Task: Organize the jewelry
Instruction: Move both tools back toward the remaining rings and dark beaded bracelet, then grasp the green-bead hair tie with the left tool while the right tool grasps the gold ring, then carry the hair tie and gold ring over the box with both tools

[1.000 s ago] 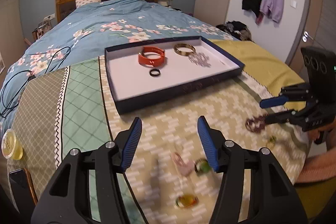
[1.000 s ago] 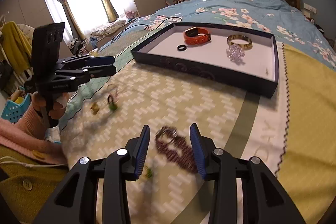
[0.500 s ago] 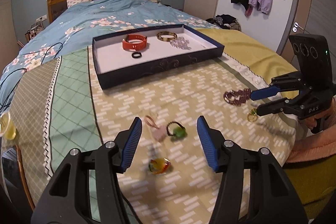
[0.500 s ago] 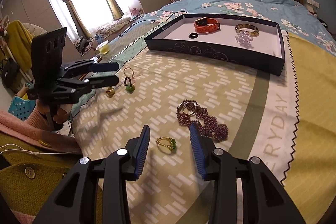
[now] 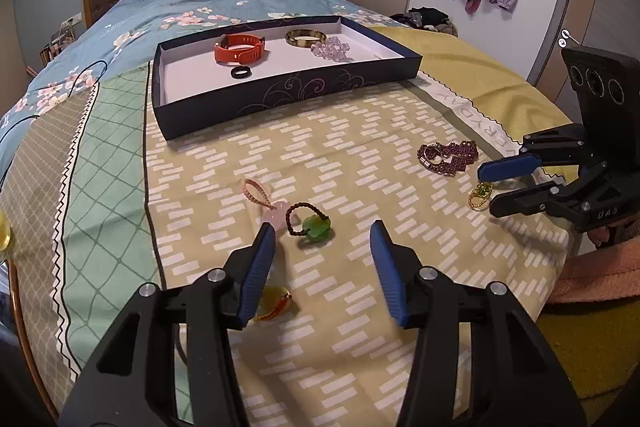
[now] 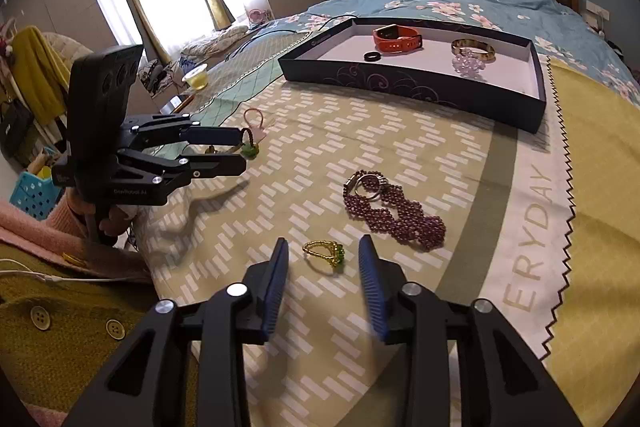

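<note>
Since a second ago both grippers have been drawing back from the tray, so the loose pieces that were blurred under them are now lying sharp on the patterned yellow-green bedspread [image 5: 360,163]. The left gripper [image 5: 322,231] is hovering with its blue-padded jaws spread wide and holding nothing; the dark beaded ring with a green stone [image 5: 310,225] is lying just ahead between the fingertips, touching a pink braided loop with a pale pink charm [image 5: 260,197], while an amber and red ring [image 5: 274,303] is sitting beside the left finger. The right gripper [image 6: 323,247] is likewise hanging released and empty, with the gold beaded ring with green beads [image 6: 325,254] resting on the cloth between its tips. The purple beaded bracelet with a metal clasp [image 6: 394,211] is lying just beyond it to the right. Farther up the bed, the shallow navy cardboard tray with a white floor [image 5: 280,95] is holding an orange rubber watch band [image 5: 239,50], a small black ring [image 5: 241,71], a tortoiseshell bangle [image 5: 306,38] and a clear crystal bead bracelet [image 5: 331,49] touching the bangle.
</note>
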Tool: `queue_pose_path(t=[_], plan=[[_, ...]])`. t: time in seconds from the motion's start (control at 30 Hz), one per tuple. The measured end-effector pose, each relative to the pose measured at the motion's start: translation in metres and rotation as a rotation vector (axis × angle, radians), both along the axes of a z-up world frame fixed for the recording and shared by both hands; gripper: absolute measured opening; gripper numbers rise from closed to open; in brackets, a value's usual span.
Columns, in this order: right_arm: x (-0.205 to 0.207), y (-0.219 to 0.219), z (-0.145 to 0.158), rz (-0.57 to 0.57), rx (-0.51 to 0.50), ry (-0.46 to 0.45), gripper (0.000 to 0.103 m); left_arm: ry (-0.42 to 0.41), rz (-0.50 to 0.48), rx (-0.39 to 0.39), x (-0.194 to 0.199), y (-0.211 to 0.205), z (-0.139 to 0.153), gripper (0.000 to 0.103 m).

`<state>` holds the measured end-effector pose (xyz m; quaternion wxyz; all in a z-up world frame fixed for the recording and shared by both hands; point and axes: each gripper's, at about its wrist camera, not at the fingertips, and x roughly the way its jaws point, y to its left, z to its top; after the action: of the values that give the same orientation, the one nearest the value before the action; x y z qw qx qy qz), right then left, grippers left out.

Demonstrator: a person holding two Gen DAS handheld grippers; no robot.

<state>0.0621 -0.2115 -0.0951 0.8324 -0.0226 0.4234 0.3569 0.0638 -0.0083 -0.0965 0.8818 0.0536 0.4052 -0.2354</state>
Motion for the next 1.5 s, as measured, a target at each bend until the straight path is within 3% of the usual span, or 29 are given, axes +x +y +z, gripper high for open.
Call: queue_pose_path(t=[0.33, 0.47, 0.53, 1.5], plan=[[0.004, 0.0, -0.003, -0.028, -0.014, -0.012, 0.009, 0.028, 0.03, 0.007, 0.011, -0.003, -0.001, 0.044], [0.004, -0.002, -0.004, -0.031, -0.003, -0.007, 0.008, 0.03, 0.037, 0.012, 0.013, -0.004, -0.002, 0.024], [0.005, -0.003, -0.004, -0.032, 0.011, -0.001, 0.007, 0.031, 0.04, 0.013, 0.014, -0.004, -0.002, 0.021], [0.039, -0.013, 0.029, -0.093, 0.152, -0.065, 0.007, -0.084, 0.054, -0.051, 0.016, 0.0, 0.036, 0.02]])
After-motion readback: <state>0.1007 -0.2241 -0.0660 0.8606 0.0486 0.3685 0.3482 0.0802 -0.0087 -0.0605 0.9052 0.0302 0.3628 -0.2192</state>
